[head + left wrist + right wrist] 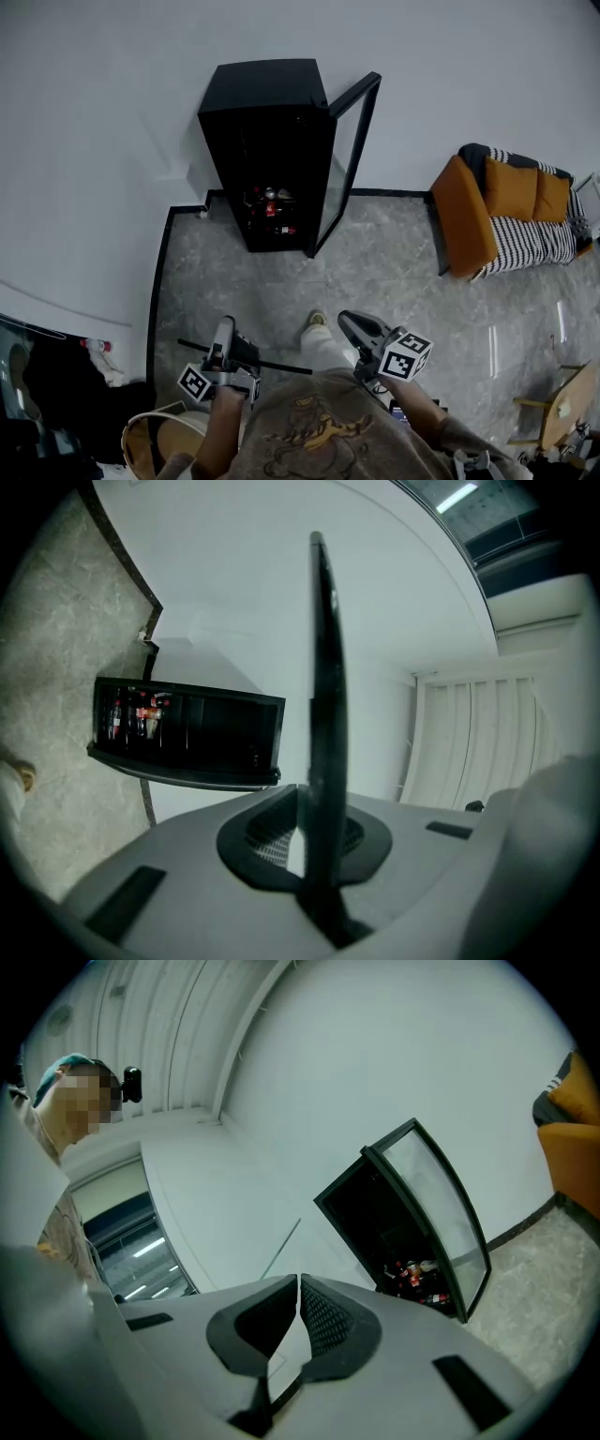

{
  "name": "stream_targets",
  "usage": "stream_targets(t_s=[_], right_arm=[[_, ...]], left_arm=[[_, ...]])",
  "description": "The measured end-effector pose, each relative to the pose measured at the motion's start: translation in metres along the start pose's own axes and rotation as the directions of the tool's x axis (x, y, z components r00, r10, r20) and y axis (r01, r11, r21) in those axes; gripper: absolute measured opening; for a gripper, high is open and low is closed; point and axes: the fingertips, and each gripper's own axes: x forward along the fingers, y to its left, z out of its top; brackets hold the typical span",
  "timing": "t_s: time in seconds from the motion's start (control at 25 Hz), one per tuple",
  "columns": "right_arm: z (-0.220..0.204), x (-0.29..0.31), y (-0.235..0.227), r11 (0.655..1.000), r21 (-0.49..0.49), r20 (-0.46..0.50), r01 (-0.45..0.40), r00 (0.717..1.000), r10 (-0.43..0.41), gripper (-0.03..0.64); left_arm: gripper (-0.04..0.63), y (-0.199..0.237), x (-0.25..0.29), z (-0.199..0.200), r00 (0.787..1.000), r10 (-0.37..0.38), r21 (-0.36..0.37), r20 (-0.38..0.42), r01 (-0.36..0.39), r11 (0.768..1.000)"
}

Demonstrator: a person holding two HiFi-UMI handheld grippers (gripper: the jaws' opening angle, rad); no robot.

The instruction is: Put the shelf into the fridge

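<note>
**Left tongs** (309,841): clenching on the dark rim of the shelf (323,667) and holding it on edge. The rim is running straight up between the pads, probably so that the thin panel stays rigid while it is being carried. In the head view it is showing as a thin dark bar across the person's front.

**Fridge** (272,141): black and upright, standing at the far edge of the stone floor surface (375,272), against the wall. Its glass door (352,159) is hanging wide open to the right, leaving the cavity free to take the shelf. Bottles (270,204) are occupying the lowest level, and the dark space above them is looking vacant.

**Right tongs** (298,1321): pads standing closed to a sliver, seemingly pinching the shelf's thin far side, with a faint pale edge running on beyond them. They are steadying the panel level with the left. The shelf is well apart from the fridge.

**Sofa** (511,220): orange and striped, sitting at the surface's right edge.
</note>
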Motion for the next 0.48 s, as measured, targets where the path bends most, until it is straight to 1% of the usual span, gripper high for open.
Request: stream_targets(t_s=[0.24, 0.48], right_arm=[[0.02, 0.027, -0.025, 1.0, 0.01, -0.014, -0.008, 1.0, 0.008, 0.025], [0.046, 0.054, -0.042, 0.999, 0.014, -0.036, -0.031, 0.999, 0.032, 0.025]], left_arm=[[0.015, 0.007, 0.04, 0.008, 1.0, -0.005, -0.005, -0.004, 0.005, 1.0], [0.015, 0.016, 0.076, 0.017, 1.0, 0.019, -0.012, 0.011, -0.019, 1.0]])
